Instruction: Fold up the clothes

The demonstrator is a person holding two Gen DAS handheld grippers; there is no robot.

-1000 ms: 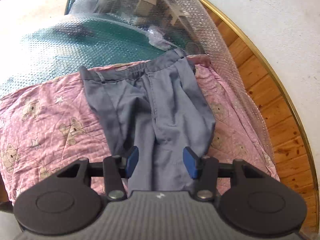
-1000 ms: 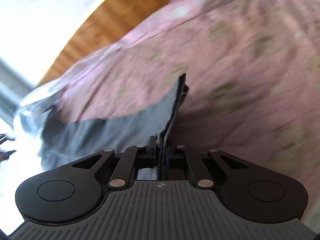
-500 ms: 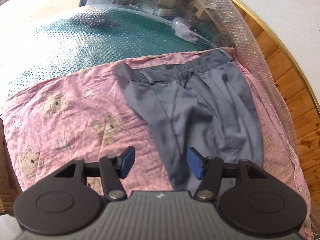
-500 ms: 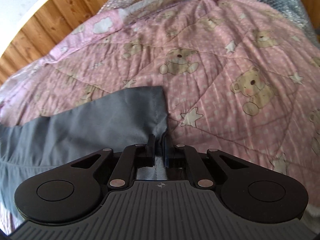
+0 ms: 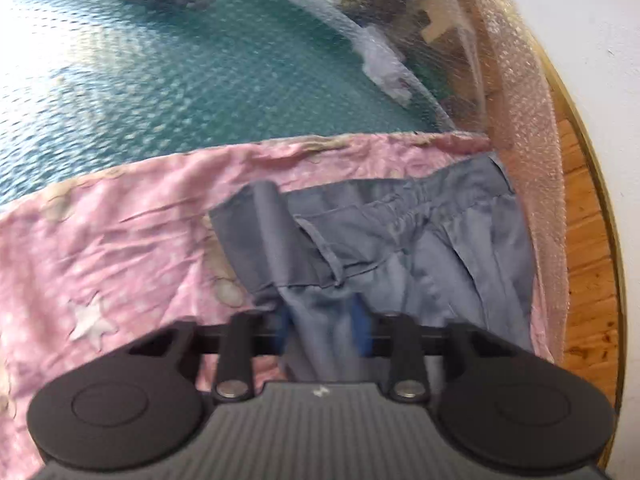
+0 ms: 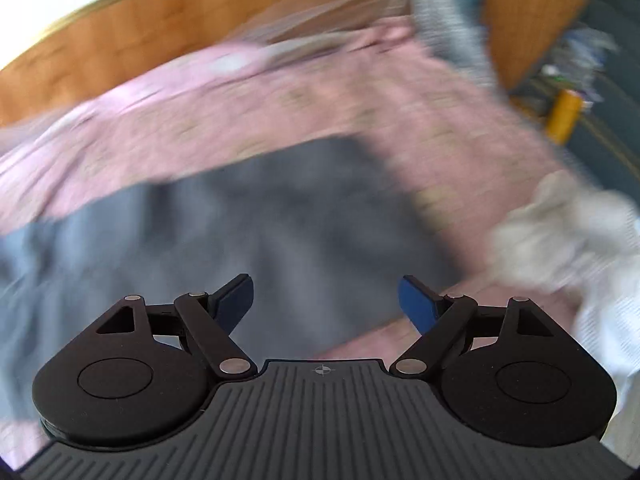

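Right-wrist view motion-blurred: quilt [image 6: 320,92] print unreadable. Grey trousers [image 5: 400,248] legs hidden beneath left gripper [image 5: 322,330].

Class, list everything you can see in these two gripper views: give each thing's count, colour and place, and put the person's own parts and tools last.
trousers: one pair, grey, lying on the quilt, waistband toward the far edge
quilt: one, pink with star and bear prints, spread under the trousers
bubble wrap: clear, over a teal surface beyond the quilt
wood panelling: brown, with a gold edge strip, behind the quilt
yellow object: one, blurred, on the floor at right; cannot tell what it is
left gripper: black with blue pads, fabric of the trousers between the pads
right gripper: black with blue pads, open above the trousers
sleeve: whitish, blurred, at the right edge
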